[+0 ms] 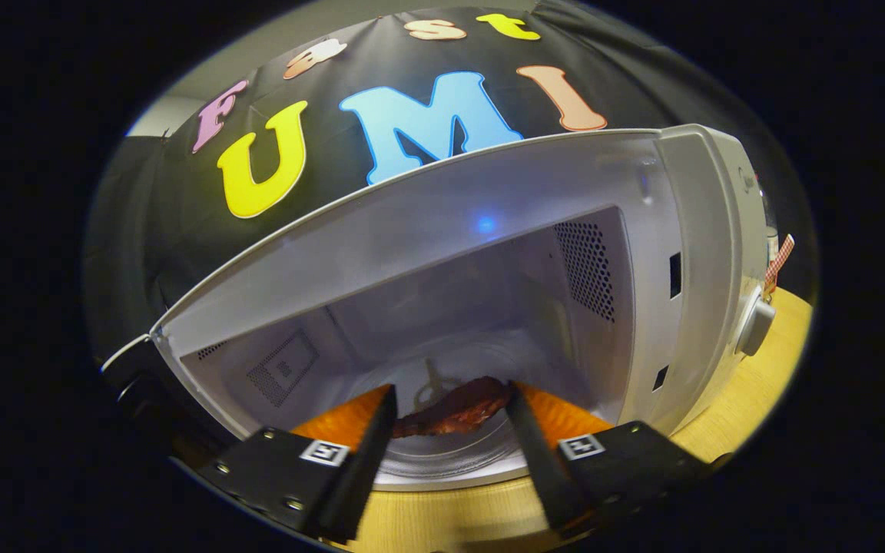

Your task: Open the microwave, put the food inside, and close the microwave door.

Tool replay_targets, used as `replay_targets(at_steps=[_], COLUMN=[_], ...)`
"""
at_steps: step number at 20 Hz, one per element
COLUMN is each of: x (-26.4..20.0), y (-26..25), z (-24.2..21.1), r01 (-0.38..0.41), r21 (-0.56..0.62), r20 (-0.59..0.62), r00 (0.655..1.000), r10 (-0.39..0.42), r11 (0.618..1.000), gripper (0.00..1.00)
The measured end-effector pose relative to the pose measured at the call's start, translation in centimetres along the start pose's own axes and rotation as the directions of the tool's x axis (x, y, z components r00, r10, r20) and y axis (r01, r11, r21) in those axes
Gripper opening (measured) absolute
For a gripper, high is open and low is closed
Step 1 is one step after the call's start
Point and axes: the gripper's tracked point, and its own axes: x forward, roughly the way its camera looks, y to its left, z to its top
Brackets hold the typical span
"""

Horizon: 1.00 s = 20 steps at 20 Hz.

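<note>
a pale wooden counter (pixel 765 369) with a fine straight grain carries everything. directly on it, ahead of the claw (pixel 450 418), stands a white box-shaped microwave (pixel 707 230) with its cavity open toward the claw. bare wood shows in a strip under the claw, up to the microwave's front edge, and again to the right of the claw, alongside the microwave's control side. far off to the right, beyond the microwave's knob, a small red-and-white checked item (pixel 779 265) rises; its footing is hidden.
</note>
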Motion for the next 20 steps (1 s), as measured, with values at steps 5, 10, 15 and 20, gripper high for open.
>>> replay_targets(at_steps=[5,10,15,20], x=[-0.7,-3.9,-10.2,-16.6], y=[-0.9,1.0,4.3,6.7], z=[1.8,2.3,4.5,6.5], r01=[0.049,-0.008,-0.070,-0.107], r21=[-0.142,-0.207,-0.275,-0.284], r20=[0.069,0.051,0.082,0.111], r00=[0.997,0.999,0.992,0.983], r10=[-0.039,0.019,0.096,0.144], r11=[0.989,0.978,0.959,0.953], gripper=[0.97,0.97,0.98,0.97])
